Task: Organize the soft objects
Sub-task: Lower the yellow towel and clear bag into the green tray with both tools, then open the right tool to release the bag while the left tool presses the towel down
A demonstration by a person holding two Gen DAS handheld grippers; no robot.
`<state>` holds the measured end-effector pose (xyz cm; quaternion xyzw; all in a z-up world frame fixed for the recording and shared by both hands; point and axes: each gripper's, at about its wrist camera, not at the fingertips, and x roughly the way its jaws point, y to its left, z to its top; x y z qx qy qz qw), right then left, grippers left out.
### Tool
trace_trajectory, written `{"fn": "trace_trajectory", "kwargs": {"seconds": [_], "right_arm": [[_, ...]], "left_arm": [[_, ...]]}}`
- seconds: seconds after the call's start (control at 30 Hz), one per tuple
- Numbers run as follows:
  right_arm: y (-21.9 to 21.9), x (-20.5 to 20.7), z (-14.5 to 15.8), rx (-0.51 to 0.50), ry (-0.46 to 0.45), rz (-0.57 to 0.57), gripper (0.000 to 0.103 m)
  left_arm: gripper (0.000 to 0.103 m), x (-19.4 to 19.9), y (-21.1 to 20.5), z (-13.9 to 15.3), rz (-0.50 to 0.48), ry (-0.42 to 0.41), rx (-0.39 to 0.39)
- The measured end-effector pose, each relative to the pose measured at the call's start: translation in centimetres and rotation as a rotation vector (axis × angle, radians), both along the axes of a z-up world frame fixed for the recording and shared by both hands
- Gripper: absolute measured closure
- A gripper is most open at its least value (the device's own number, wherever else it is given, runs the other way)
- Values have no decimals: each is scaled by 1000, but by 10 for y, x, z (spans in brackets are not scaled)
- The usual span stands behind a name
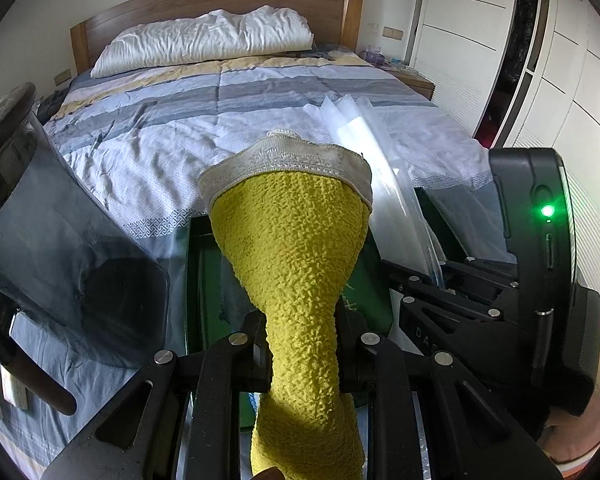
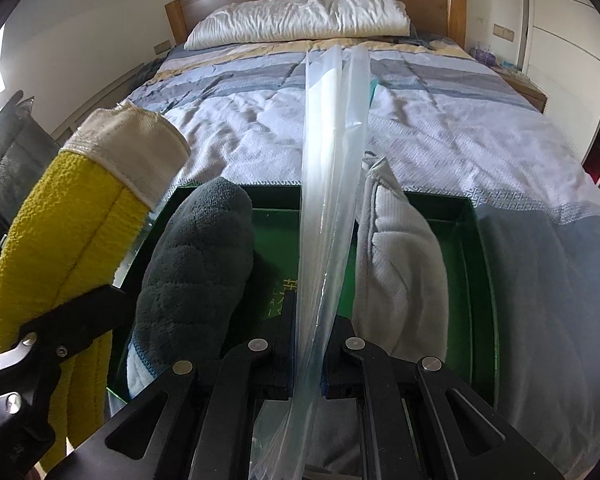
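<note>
Gold print on green tray floor, illegible. Tray holds grey towel & white towel. Left gripper clamped on yellow cloth; right gripper clamped on clear bag.

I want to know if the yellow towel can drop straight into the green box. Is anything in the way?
Partly. The yellow towel, clamped in the left gripper, hangs at the green box's left edge. A dark grey towel fills the near left side, and the plastic bag held by the right gripper crosses the middle.

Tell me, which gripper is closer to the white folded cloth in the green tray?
Right. The right gripper sits just beside the white cloth; the left gripper is off past the grey cloth.
</note>
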<state>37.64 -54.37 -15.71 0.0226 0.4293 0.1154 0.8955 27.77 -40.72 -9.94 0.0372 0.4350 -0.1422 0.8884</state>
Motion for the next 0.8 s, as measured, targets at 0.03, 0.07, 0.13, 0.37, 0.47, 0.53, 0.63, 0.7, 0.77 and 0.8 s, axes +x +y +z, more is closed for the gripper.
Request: {"fn": "trace_trajectory", "kwargs": {"seconds": [0.03, 0.07, 0.13, 0.37, 0.47, 0.53, 0.63, 0.7, 0.77, 0.8], "right_arm": [[0, 2, -2, -2, 2, -1, 96], [0, 4, -3, -2, 4, -2, 96], [2, 6, -4, -2, 5, -4, 96], [10, 11, -8, -18, 12, -5, 95], [14, 13, -8, -28, 13, -5, 95], [19, 13, -9, -43, 14, -5, 94], [23, 14, -10, -61, 21, -1, 91], [25, 15, -10, -63, 24, 0, 88], [25, 17, -11, -58, 29, -3, 82], [24, 18, -12, -53, 31, -4, 71]], "left_arm": [[86, 0, 0, 0, 1, -1, 1], [86, 1, 1, 0, 3, -1, 2], [86, 2, 3, -1, 6, 3, 0], [86, -5, 6, 0, 2, 5, -1], [86, -4, 6, 0, 4, 5, 4], [86, -3, 6, -1, 9, 8, 6], [86, -2, 8, -1, 16, 9, 4], [86, -2, 9, -2, 14, 7, 6], [86, -2, 9, -2, 17, 8, 6], [86, -2, 9, -2, 17, 8, 6]]}}
